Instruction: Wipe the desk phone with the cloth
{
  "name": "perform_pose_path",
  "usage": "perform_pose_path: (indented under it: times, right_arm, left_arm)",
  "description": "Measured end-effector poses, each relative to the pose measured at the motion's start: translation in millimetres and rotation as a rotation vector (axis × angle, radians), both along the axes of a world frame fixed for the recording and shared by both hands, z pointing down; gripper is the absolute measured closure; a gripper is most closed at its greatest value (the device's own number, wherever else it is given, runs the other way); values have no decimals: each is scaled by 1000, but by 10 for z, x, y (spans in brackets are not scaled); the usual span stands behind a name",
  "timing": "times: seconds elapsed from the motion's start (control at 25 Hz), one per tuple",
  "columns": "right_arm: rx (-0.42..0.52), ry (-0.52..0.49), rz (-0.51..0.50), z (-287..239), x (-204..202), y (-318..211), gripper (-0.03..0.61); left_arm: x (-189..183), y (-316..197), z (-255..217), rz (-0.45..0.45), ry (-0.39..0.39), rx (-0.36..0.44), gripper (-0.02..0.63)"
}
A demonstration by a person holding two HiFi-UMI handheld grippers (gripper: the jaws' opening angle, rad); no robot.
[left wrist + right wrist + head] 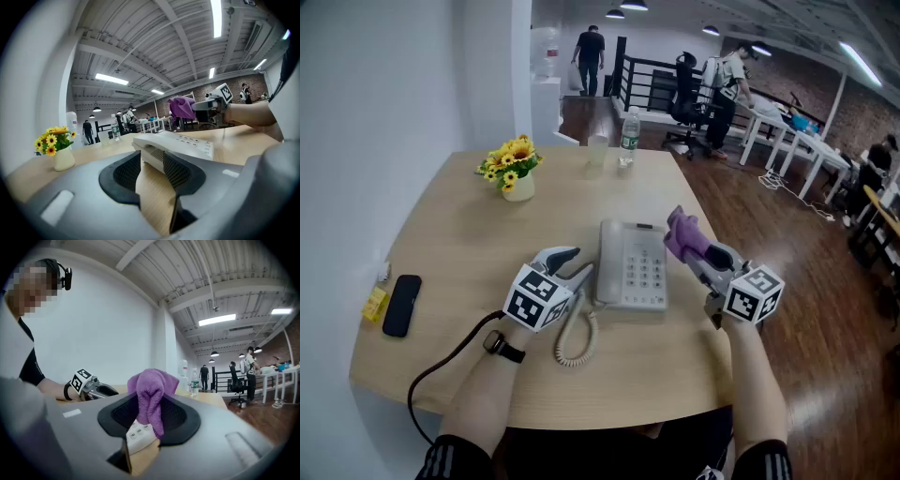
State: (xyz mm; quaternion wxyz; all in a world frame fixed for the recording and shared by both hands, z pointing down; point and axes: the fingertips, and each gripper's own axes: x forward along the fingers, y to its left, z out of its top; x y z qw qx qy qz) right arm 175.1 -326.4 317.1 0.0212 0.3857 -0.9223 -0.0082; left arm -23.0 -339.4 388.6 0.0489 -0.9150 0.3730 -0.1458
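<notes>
Desk phone on pale wooden table (open office)

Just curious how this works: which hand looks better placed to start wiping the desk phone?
Right. The right gripper is shut on the purple cloth, close by the desk phone's keypad side. The left gripper is open, holds no cloth, and sits by the handset.

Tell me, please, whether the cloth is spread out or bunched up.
Bunched: the purple cloth hangs crumpled, pinched in the right gripper.
</notes>
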Motion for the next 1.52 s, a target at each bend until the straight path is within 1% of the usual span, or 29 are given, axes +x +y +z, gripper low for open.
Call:
perform_pose_path:
  times: [0.2,0.32,0.4,0.52,0.68,0.76,0.92,1.0,1.08,1.28,1.44,1.52]
  right_arm:
    - [-2,151,-53,-317,-325,-286,445]
    - [-39,278,-96,-349,-584,-489,445]
    - [-79,369,-134,-295,-791,-596,445]
    - [-155,450,-184,-132,-1052,-735,445]
    - [-253,523,-192,187,-1163,-946,446]
    - [-286,560,-190,349,-1171,-1018,446]
    - [-297,627,-174,519,-1147,-1093,446]
    - [-295,677,-152,558,-1073,-1119,448]
    - [-307,721,-120,603,-923,-1147,448]
    - [-338,783,-30,623,-466,-1201,448]
    - [-349,799,54,596,-128,-1239,448]
    - [-345,757,76,541,-36,-1241,448]
  left_arm:
    - [8,-11,-13,0,-3,4,468]
    - [6,-11,-5,0,-3,3,468]
    - [4,-13,-3,0,-1,2,468]
    - [6,-15,-2,-1,1,2,468]
    - [13,-16,-7,1,-1,2,468]
    - [11,-15,-8,2,-3,2,468]
    - [7,-14,-3,2,1,1,468]
    - [-2,-17,-1,0,2,0,468]
    - [-4,-16,-2,0,3,-1,468]
    - [3,-14,-3,1,1,1,468]
    - [7,-15,3,2,0,2,468]
    - [9,-14,0,2,-2,1,468]
